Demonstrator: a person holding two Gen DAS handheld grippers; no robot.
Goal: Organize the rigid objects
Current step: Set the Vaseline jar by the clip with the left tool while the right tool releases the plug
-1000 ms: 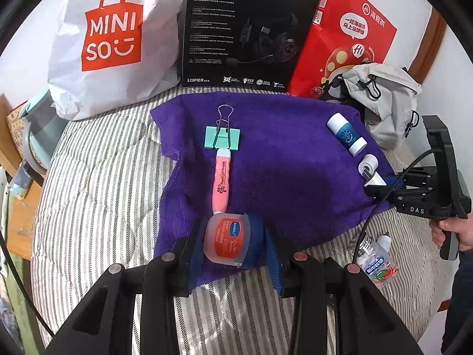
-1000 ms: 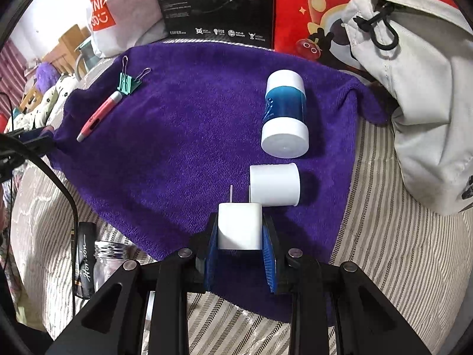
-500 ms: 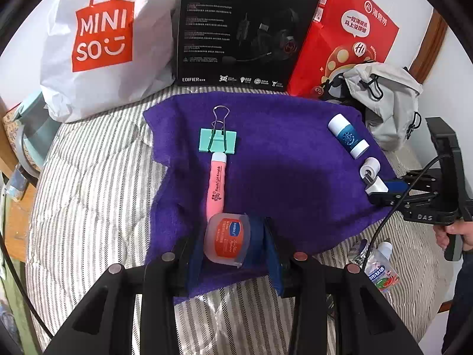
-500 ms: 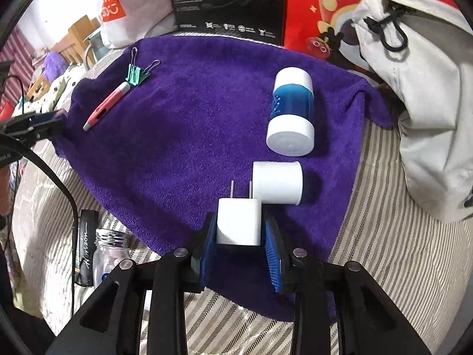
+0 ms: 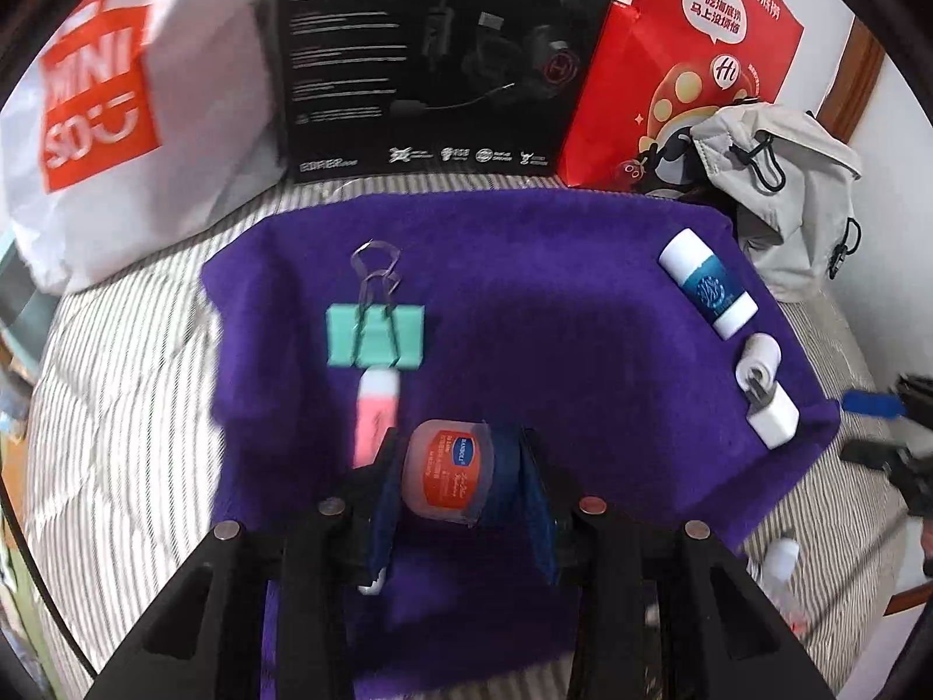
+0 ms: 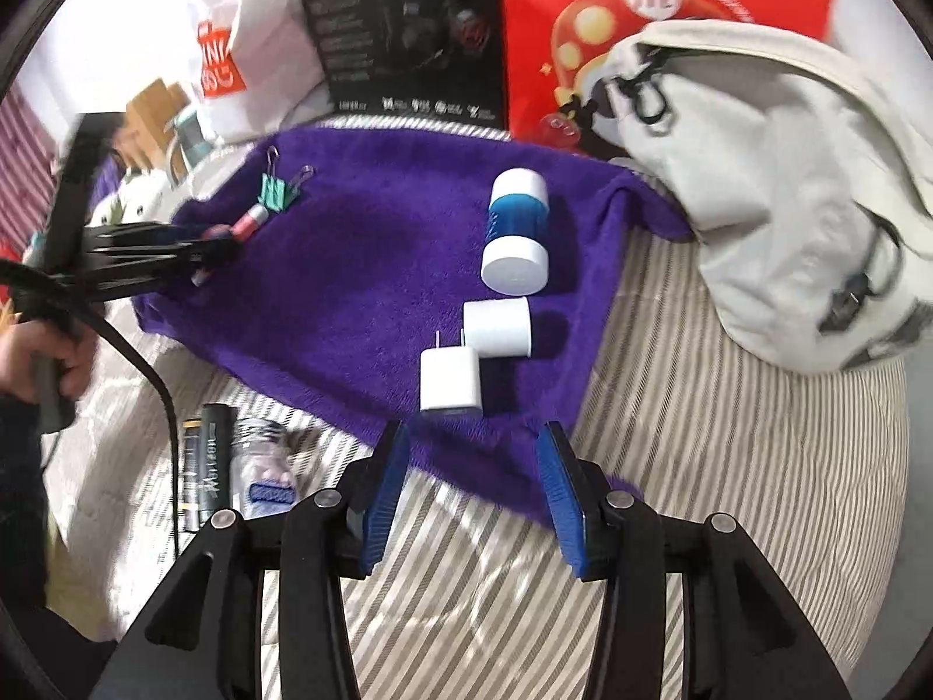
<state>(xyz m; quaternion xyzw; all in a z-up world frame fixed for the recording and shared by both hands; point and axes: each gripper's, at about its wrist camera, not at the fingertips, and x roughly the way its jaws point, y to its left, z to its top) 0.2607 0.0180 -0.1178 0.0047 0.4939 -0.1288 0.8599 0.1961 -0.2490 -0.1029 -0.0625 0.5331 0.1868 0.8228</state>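
The right claw [image 6: 471, 487] had let go of the white plastic wall charger [image 6: 450, 380], left lying at lower centre on the purple fleece towel [image 6: 373, 268] and placed, jaws spread wide, while the left claw [image 5: 460, 481] gripped the small orange-labelled jelly jar [image 5: 448, 469].

Striped bed [image 6: 700, 408]; on it a purple towel [image 6: 373, 268], grey bag [image 6: 787, 186], small jar [image 6: 259, 455], dark tube [image 6: 211, 461]

Left claw [image 5: 460, 475] clamped shut; right claw [image 6: 472, 478] spread wide
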